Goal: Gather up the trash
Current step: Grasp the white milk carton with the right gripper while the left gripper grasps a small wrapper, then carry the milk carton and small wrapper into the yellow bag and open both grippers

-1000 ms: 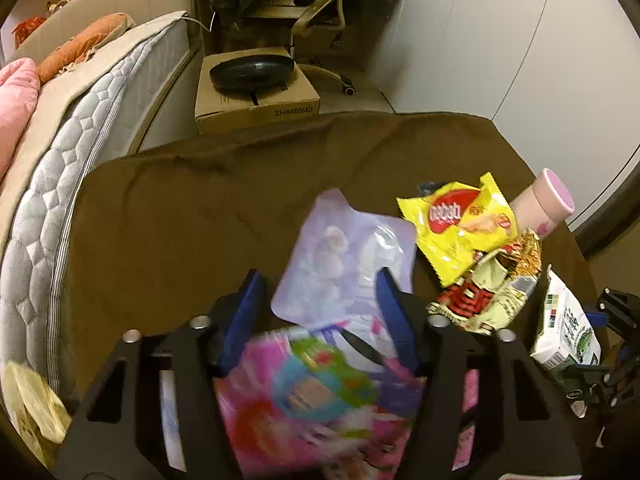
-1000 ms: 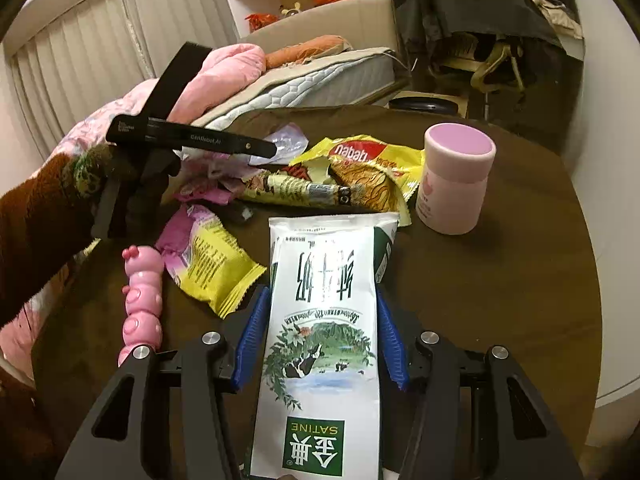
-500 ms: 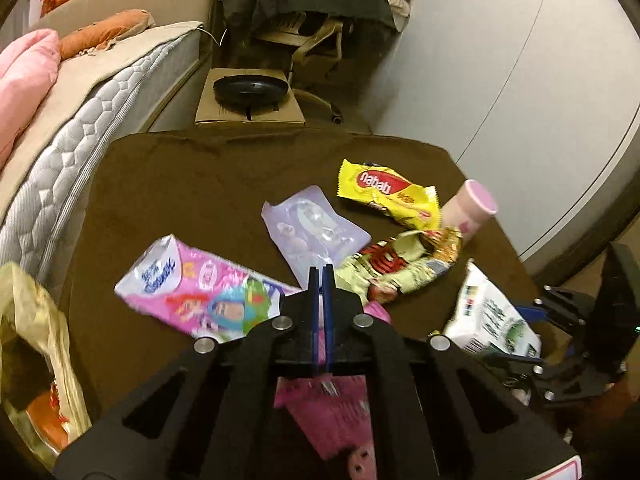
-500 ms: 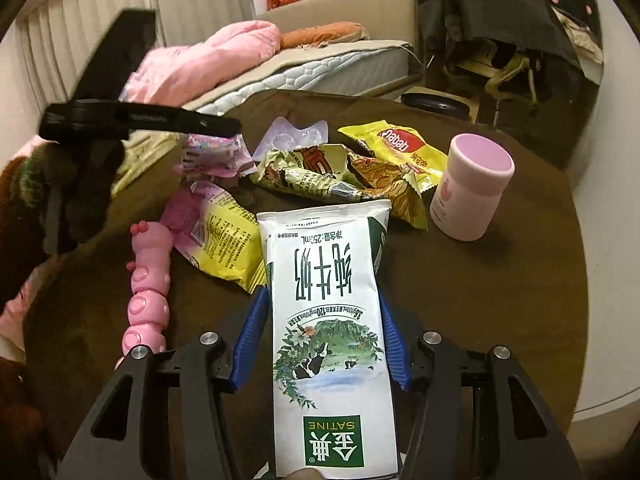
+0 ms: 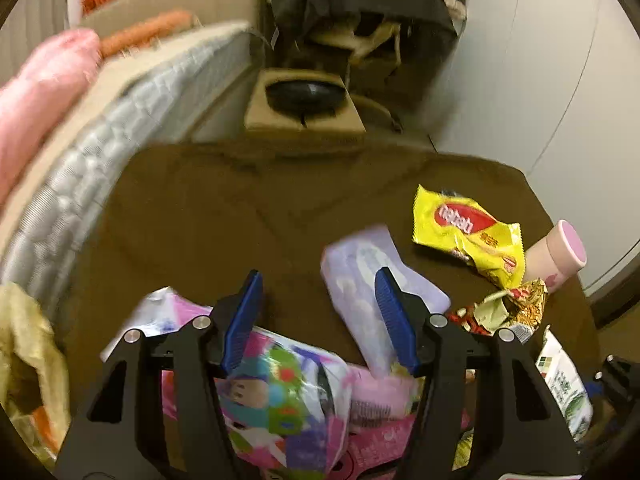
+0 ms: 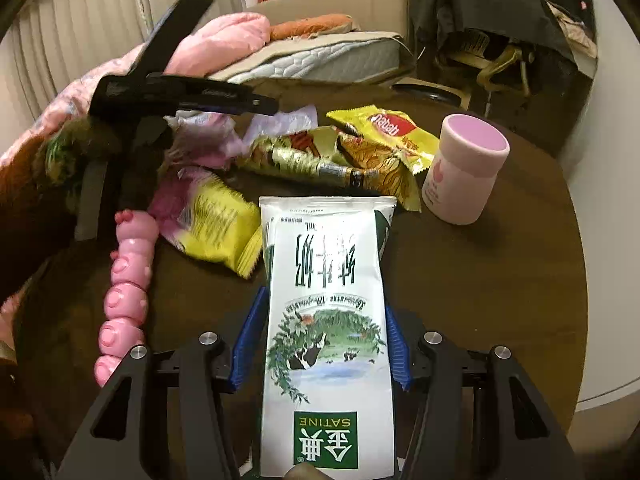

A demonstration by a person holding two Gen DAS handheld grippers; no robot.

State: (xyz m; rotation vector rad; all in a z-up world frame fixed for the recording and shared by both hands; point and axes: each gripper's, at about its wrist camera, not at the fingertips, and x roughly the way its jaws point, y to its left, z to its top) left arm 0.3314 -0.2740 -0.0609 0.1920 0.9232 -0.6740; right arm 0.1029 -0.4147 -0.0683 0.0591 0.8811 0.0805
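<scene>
Trash litters the table: right gripper clamps a "SATINE" milk pouch; "nabati" wrapper at one o'clock. Left gripper opening, holding nothing.

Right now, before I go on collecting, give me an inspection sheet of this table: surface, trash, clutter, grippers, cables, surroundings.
Surface: round brown table, littered on its left and far parts.
Job's things: milk pouch between the right gripper's pads; yellow snack bag; gold wrapper; cartoon wrapper; clear blister tray; pink-yellow wrapper.
Clutter: pink cup upright; pink segmented toy.
Grippers: left gripper jaws opening, nothing pinched, above the cartoon wrapper; right gripper closed on the milk pouch.
Cables: nothing seen.
Surroundings: mattress; cardboard box; yellowish bag at the table's left edge.
</scene>
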